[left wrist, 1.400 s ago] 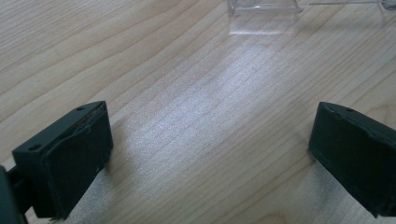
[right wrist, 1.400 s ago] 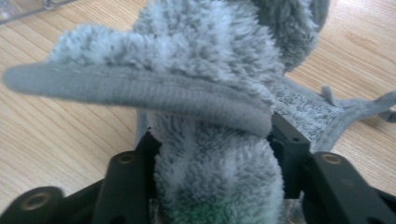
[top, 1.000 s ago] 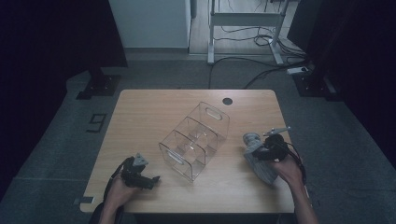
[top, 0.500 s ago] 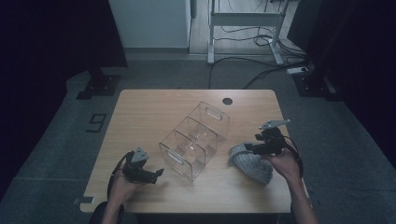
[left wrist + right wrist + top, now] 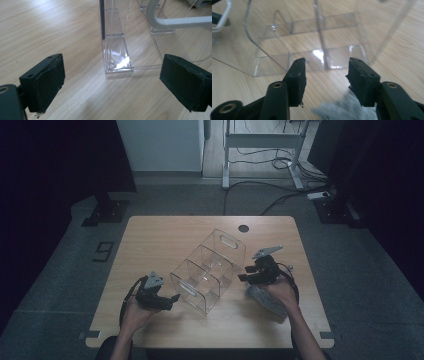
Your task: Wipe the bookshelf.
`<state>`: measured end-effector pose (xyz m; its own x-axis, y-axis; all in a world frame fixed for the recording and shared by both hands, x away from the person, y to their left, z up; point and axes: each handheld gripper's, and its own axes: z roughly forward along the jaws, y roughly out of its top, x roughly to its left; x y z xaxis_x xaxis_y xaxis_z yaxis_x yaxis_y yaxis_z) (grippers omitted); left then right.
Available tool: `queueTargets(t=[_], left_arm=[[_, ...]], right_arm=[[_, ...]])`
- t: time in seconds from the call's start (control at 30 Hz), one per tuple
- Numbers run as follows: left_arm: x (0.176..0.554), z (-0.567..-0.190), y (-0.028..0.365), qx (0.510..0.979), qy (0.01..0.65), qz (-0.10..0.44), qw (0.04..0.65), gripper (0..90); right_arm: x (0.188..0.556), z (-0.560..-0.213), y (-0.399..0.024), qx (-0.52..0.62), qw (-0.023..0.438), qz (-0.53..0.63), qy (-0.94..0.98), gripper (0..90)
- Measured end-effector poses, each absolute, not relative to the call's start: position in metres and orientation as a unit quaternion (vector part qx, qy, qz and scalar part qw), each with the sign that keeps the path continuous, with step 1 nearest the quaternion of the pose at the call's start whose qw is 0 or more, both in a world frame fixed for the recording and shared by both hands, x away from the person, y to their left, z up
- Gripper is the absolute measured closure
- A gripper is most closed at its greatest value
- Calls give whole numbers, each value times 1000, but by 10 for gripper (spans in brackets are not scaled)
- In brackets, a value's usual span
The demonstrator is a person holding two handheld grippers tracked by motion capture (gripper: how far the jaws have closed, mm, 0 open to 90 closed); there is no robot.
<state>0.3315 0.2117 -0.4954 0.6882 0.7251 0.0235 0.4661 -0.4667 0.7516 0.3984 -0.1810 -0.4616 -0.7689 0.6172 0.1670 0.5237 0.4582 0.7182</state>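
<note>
A clear plastic organiser box (image 5: 207, 270) with several compartments stands slantwise in the middle of the wooden table. My left gripper (image 5: 170, 299) is just left of the box's near end. Its jaws are wide apart and have just closed a little, with nothing between them; the box's corner (image 5: 117, 50) lies ahead of the left gripper (image 5: 116, 77). My right gripper (image 5: 246, 273) points at the box's right side (image 5: 312, 37). The right gripper (image 5: 325, 75) has just been closing, its pads bare. A grey fuzzy cloth (image 5: 267, 300) lies under that hand, below the jaws (image 5: 342, 110).
A round dark hole (image 5: 243, 228) sits near the table's far edge. The table's near edge (image 5: 210, 342) runs below both hands. Beyond the table are a white desk frame (image 5: 260, 150) with cables and a floor marker (image 5: 102, 251).
My right gripper has swung left from the table's right side to the box, its jaws narrower. The grey cloth now lies under that hand. The left gripper has edged up toward the box.
</note>
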Motion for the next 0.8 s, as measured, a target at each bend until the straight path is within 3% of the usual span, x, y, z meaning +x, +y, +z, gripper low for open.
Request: queueTargets(t=[0.3, 0.8], left_arm=[[342, -496, 206, 837, 358, 171, 378, 58], [352, -501, 218, 817, 402, 183, 371, 30]], right_arm=[[409, -469, -151, 311, 35, 403, 860, 515], [403, -477, -141, 298, 27, 399, 867, 530]])
